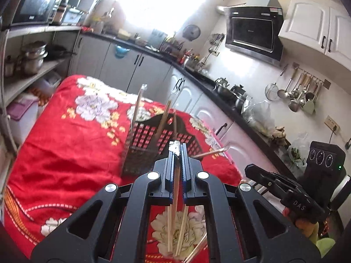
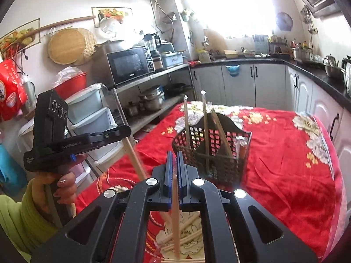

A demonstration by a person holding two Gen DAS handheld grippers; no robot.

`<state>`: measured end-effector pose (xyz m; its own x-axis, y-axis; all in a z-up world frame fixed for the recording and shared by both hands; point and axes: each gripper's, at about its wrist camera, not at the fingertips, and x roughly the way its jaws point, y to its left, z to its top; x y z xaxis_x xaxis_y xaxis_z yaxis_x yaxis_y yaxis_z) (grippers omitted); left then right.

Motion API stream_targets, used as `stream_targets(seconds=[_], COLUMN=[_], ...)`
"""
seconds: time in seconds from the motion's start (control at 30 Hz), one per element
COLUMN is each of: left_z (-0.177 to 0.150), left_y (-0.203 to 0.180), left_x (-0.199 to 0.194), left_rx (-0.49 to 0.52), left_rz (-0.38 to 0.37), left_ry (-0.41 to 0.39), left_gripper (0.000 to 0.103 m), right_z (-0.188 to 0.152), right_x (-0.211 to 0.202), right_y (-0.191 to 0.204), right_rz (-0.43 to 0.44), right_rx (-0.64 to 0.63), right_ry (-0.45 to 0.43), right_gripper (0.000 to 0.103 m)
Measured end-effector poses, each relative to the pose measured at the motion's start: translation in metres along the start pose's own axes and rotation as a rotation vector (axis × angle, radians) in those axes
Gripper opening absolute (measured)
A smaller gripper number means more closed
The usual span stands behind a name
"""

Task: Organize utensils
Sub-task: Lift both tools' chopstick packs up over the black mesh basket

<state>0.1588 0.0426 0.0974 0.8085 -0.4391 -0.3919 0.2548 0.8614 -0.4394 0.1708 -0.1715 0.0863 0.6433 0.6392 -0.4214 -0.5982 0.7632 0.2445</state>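
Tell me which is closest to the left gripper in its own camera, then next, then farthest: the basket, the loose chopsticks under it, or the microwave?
From the left gripper:
1. Loose chopsticks, on the red cloth just below the jaws.
2. Basket, ahead on the cloth, chopsticks standing in it.
3. Microwave, far off on the shelf, upper left.

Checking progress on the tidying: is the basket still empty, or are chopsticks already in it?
Not empty. Several chopsticks already stand leaning in the basket; more chopsticks lie loose on the red cloth.
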Motion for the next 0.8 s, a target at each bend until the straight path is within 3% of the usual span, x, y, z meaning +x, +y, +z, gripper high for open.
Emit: stream_targets(seconds=[0.8], left_z=[0.051], left_y=[-0.029], left_x=[-0.003], left_rx=[0.095], left_rz=[-0.019], left_ry=[-0.111], left_gripper=[0.002], right_z=[0.056], right_x=[0.000], right_y=[0.006], right_rz=[0.045], right_rx=[-0.009], right_ry=[-0.127], right_gripper=[0.002])
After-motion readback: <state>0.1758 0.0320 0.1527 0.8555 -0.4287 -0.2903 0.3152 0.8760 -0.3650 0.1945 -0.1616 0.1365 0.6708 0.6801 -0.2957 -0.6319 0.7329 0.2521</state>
